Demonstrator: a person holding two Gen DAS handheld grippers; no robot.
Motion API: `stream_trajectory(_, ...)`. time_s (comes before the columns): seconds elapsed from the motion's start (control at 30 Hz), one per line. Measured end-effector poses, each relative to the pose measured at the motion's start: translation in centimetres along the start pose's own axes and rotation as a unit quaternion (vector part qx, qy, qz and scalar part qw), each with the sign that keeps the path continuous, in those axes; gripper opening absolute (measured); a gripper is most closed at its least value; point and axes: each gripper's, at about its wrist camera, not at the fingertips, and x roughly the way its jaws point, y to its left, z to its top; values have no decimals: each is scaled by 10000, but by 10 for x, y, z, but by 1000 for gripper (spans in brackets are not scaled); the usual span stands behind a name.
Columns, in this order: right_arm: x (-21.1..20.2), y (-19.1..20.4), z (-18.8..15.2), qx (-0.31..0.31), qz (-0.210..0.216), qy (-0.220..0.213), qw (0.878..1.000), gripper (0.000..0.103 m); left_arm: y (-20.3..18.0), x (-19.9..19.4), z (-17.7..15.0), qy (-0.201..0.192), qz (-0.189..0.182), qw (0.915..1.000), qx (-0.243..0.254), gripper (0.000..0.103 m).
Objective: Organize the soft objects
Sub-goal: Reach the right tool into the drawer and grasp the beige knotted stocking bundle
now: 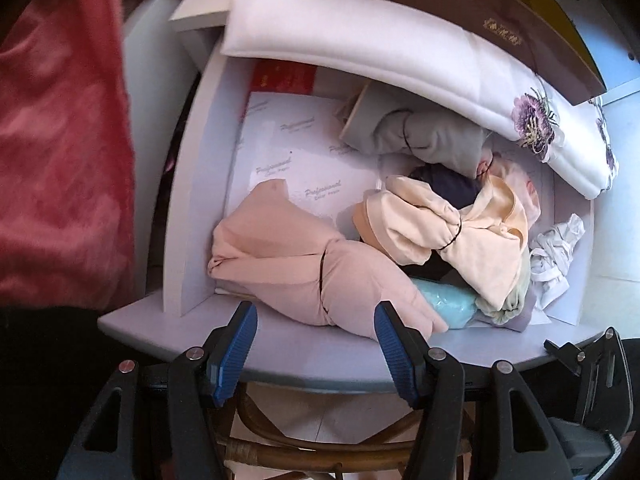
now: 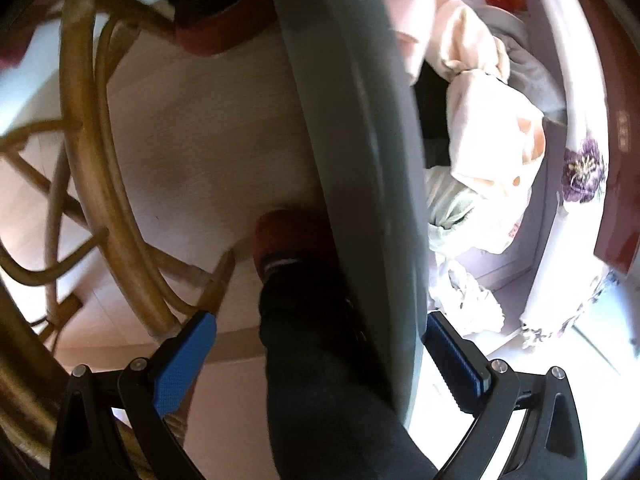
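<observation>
Left claw (image 1: 316, 344) hangs with its jaws wide and empty over the near edge of the grey counter (image 1: 304, 354), just short of the pink tied bundle (image 1: 304, 268). That bundle lies in an open white box (image 1: 192, 216), touching a cream tied bundle (image 1: 448, 232); a grey bundle (image 1: 432, 140) sits farther back under a floral pillow (image 1: 400, 52).

Right claw (image 2: 320, 356) also stands wide and empty, straddling the counter's edge (image 2: 360, 160), with the cream bundle (image 2: 480, 104) beyond and a rattan chair (image 2: 92, 168) below.

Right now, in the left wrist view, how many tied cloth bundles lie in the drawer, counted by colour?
Pink bundle: 1
Cream bundle: 1
Grey bundle: 1
Total: 3
</observation>
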Motion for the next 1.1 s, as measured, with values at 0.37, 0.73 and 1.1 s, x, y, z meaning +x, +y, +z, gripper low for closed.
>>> stream_trajectory(0.37,-38,-116,-40,2998,1785,-1468,9256,103,32,18,24,14,-213,9978,-628,62)
stream_trajectory(0.73,-40,-178,-59,4689,1973,-2387,8272,80,29,25,26,-80,-376,9968,-702,62)
stream_trajectory(1.1,-62,-141,9,2828,1337,-2283,9220,78,41,24,29,-116,-468,9945,-931,63)
